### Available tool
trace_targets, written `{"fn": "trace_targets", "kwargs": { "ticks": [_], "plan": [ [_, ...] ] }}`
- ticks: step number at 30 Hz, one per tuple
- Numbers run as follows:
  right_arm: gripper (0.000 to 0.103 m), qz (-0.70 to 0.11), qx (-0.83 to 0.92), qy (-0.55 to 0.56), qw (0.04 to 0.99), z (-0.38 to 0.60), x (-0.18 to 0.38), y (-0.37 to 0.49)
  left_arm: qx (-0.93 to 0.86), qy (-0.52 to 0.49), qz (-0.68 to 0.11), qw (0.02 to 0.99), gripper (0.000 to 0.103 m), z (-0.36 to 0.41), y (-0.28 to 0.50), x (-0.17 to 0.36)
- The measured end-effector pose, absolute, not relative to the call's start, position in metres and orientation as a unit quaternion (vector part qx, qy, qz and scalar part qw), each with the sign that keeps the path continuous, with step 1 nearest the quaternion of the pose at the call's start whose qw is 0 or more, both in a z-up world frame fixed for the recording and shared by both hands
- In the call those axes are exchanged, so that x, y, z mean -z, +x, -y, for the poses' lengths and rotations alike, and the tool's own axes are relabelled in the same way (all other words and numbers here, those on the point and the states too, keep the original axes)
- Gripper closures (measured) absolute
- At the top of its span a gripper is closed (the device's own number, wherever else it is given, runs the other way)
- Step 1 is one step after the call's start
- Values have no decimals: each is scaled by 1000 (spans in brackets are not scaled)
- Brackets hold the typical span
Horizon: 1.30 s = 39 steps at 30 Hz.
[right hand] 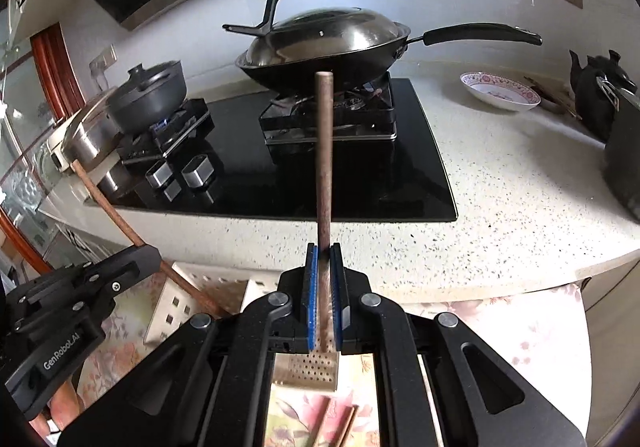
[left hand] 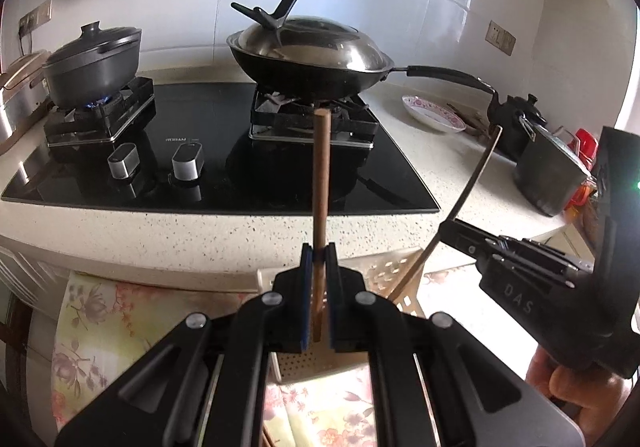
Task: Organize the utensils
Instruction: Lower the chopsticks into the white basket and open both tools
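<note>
Chopstick in left wrist view: pinched near its lower end by the left gripper, standing upright before the hob. Stiff, light, smooth wood (likely to pivot); grip nearer mid-length. Hob lettering is too blurred to read. Right wrist view: right gripper clamps a second chopstick likewise; the other tool reads "GenRobot.AI".
</note>
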State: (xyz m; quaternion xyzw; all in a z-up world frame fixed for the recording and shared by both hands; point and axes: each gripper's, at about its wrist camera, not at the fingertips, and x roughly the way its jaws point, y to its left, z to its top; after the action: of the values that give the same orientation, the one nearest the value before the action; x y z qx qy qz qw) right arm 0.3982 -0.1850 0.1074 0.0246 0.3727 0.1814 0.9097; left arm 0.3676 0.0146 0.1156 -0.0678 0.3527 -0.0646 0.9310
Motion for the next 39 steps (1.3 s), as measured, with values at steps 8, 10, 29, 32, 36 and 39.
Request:
{"fn": "trace_targets", "kwargs": {
  "ticks": [8,10,29,32,36,39],
  "plan": [
    [96,-391,-186,9,901,190,-114,381,75,-63,-375,922,97,-13,359,-116],
    [96,-403,-190,10,895,191,-113,380,75,-62,-386,917,97,-13,359,-114],
    [68,-314,-144,-8,938,205,-115,373,-12,2,-321,947,63,-6,338,-109],
    [67,-291,-139,6,947,220,-120,344,-25,12,-286,958,61,-3,300,-117],
    [65,-279,-130,12,951,238,-110,296,-36,15,-256,966,61,2,250,-117],
    [65,-276,-122,3,953,246,-93,257,-37,15,-246,968,60,6,214,-111]
  ]
}}
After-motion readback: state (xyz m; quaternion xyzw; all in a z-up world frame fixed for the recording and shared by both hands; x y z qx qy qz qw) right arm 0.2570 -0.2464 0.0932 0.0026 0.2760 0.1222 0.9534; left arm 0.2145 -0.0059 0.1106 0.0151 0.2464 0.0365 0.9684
